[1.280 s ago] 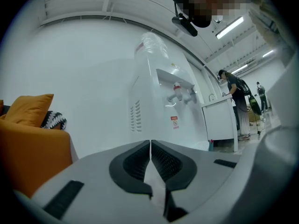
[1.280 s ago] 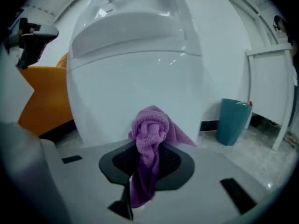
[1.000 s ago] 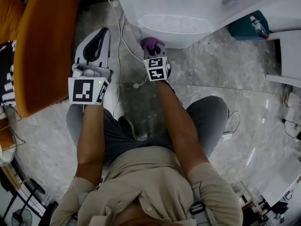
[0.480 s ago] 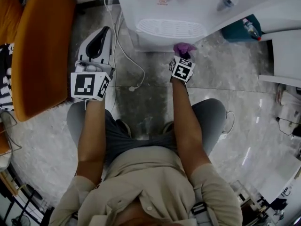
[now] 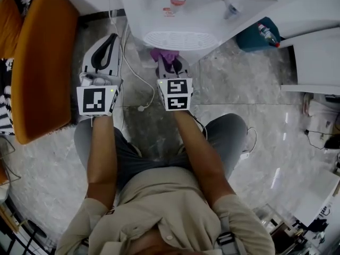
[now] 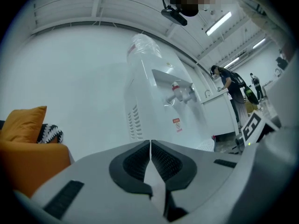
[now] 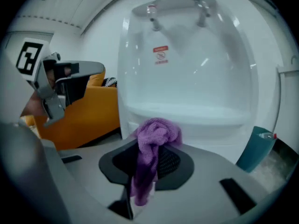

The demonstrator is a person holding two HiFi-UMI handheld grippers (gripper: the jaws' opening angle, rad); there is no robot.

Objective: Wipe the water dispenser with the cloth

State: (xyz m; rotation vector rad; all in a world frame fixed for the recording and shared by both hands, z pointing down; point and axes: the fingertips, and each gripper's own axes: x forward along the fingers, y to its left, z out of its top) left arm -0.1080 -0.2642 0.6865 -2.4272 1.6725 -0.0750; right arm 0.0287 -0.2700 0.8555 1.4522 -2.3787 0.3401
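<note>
Right gripper (image 7: 148, 161) pinches cloth (image 7: 156, 130) (its bunch hides the tips); left gripper (image 6: 150, 146) closed, empty

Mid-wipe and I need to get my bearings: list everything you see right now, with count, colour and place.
Water dispenser: one, white, on the floor straight ahead.
Taps: two, pale, over the dispenser's drip tray.
Cloth: one, purple, bunched in the right gripper, close to the dispenser's base.
Seat: one, orange, at the left.
Cushion: one, black and white, on the seat.
Bin: one, teal, right of the dispenser, with a red-capped bottle at its top.
Cable: one, white, trailing over the grey floor.
Left gripper: jaws together, empty, left of the dispenser.
Right gripper: closed on the cloth, facing the dispenser.
</note>
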